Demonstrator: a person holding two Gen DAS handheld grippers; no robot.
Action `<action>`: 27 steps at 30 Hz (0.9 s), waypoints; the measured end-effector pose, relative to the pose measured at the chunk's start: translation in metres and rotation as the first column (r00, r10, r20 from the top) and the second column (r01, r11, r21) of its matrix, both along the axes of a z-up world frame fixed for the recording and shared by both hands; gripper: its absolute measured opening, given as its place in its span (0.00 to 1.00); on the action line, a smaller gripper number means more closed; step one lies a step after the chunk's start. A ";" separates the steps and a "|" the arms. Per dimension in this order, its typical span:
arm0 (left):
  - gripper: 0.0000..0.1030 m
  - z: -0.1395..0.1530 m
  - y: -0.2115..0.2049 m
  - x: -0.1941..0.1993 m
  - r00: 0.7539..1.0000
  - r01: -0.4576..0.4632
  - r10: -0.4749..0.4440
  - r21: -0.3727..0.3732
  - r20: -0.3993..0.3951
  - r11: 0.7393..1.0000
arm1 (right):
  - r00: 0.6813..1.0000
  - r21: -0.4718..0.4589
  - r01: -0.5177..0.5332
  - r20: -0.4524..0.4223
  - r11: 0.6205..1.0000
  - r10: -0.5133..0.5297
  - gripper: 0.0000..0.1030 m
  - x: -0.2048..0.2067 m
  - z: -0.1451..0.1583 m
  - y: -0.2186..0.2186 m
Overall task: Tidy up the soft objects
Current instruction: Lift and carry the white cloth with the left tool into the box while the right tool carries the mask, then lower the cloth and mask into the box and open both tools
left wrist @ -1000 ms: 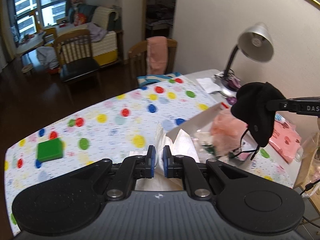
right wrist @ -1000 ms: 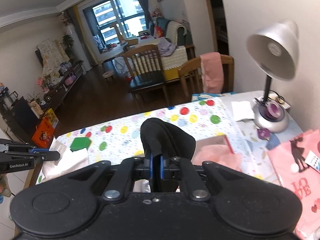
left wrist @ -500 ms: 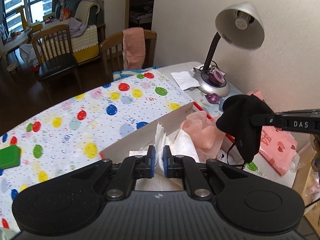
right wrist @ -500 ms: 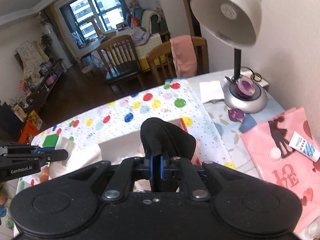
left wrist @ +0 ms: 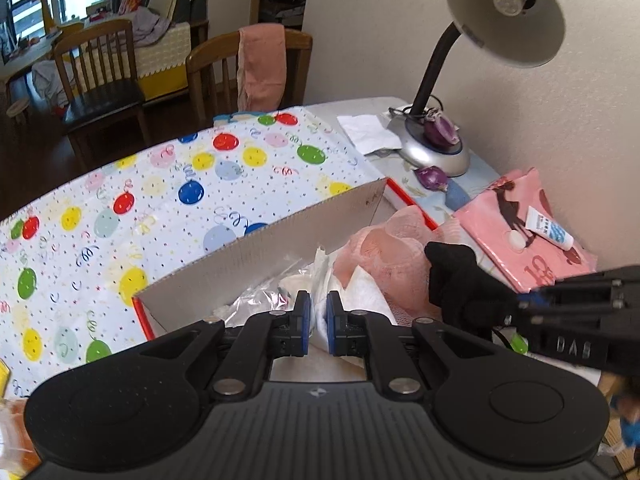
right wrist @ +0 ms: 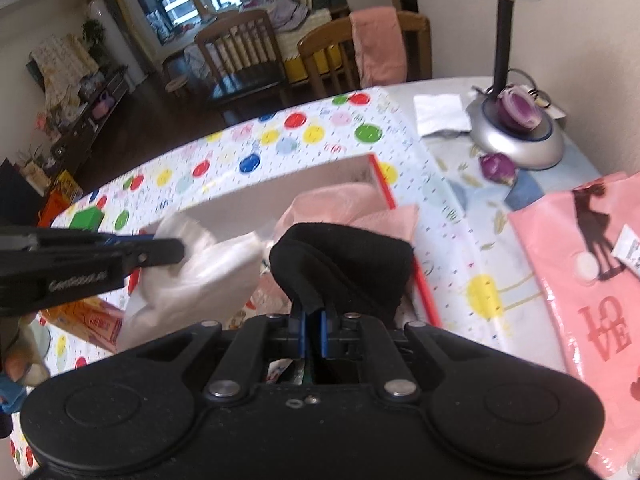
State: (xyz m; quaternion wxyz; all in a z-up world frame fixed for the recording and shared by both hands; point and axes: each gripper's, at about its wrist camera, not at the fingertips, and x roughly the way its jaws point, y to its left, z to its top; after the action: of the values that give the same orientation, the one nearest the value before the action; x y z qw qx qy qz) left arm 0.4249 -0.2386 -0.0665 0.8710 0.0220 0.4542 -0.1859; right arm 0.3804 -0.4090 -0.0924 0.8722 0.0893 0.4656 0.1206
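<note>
My left gripper (left wrist: pixel 317 322) is shut on a white cloth (left wrist: pixel 360 288), held low over an open cardboard box with red edges (left wrist: pixel 280 248). In the right wrist view the same white cloth (right wrist: pixel 200 276) hangs from the left gripper (right wrist: pixel 176 252) over the box (right wrist: pixel 280 188). My right gripper (right wrist: pixel 313 334) is shut on a black fabric piece (right wrist: pixel 344 264), which shows beside the left one as a black lump (left wrist: pixel 460 284). Pink mesh fabric (left wrist: pixel 384 248) and clear plastic (left wrist: pixel 260 304) lie inside the box.
The box sits on a table with a balloon-print cover (left wrist: pixel 160 200). A silver desk lamp (left wrist: pixel 436 148), a white paper (left wrist: pixel 368 132), a pink bag (left wrist: pixel 520 224) with a small tube (left wrist: pixel 546 232) lie right. A green block (right wrist: pixel 86 218) is far left. Wooden chairs (left wrist: pixel 248 64) stand behind.
Both grippers have come down and toward the box with their cloths. The white cloth and the black fabric now hang just above the pink mesh inside it.
</note>
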 end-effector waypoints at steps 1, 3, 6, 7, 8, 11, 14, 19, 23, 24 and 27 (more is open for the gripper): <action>0.08 -0.004 -0.001 0.002 1.000 -0.003 0.003 0.001 -0.007 1.000 | 1.000 -0.004 -0.006 -0.005 1.000 0.006 0.05 0.000 -0.002 0.003; 0.08 -0.011 -0.003 0.004 1.000 -0.013 0.013 0.012 -0.016 1.000 | 1.000 -0.004 -0.023 -0.016 1.000 0.023 0.05 0.001 -0.007 0.007; 0.08 -0.024 -0.006 0.007 0.999 -0.026 0.027 0.030 -0.028 0.999 | 0.999 -0.003 -0.041 -0.029 0.999 0.041 0.05 0.002 -0.012 0.013; 0.08 -0.028 -0.006 0.008 0.999 -0.031 0.032 0.036 -0.034 0.999 | 0.998 -0.002 -0.044 -0.033 0.999 0.044 0.05 0.003 -0.014 0.014; 0.08 -0.032 -0.007 0.009 0.998 -0.036 0.038 0.039 -0.043 0.999 | 0.998 -0.001 -0.048 -0.036 0.999 0.047 0.05 0.004 -0.016 0.015; 0.08 -0.043 -0.007 0.011 0.997 -0.038 0.041 0.048 -0.069 0.998 | 0.997 0.001 -0.058 -0.042 0.998 0.058 0.05 0.006 -0.019 0.018; 0.08 -0.051 -0.007 0.011 0.995 -0.033 0.038 0.055 -0.089 0.998 | 0.997 0.000 -0.065 -0.047 0.998 0.065 0.06 0.007 -0.023 0.021; 0.08 -0.063 -0.008 0.011 0.993 -0.029 0.036 0.064 -0.110 0.998 | 0.996 0.011 -0.068 -0.058 0.998 0.068 0.13 0.009 -0.028 0.024; 0.08 -0.070 -0.007 0.013 0.990 -0.036 0.043 0.061 -0.131 0.997 | 0.996 0.013 -0.065 -0.058 0.998 0.066 0.17 0.010 -0.029 0.025; 0.08 -0.071 -0.007 0.013 0.990 -0.036 0.044 0.062 -0.134 0.997 | 0.996 0.014 -0.067 -0.058 0.998 0.068 0.18 0.010 -0.029 0.025; 0.08 -0.073 -0.005 0.012 0.989 -0.037 0.045 0.061 -0.143 0.997 | 0.995 0.017 -0.076 -0.069 0.997 0.077 0.21 0.011 -0.030 0.025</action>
State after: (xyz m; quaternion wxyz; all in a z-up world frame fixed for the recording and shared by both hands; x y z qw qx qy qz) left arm 0.4364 -0.2441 -0.1394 0.8385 0.0244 0.5217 -0.1557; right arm 0.3919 -0.3836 -0.1224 0.8497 0.0817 0.4977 0.1538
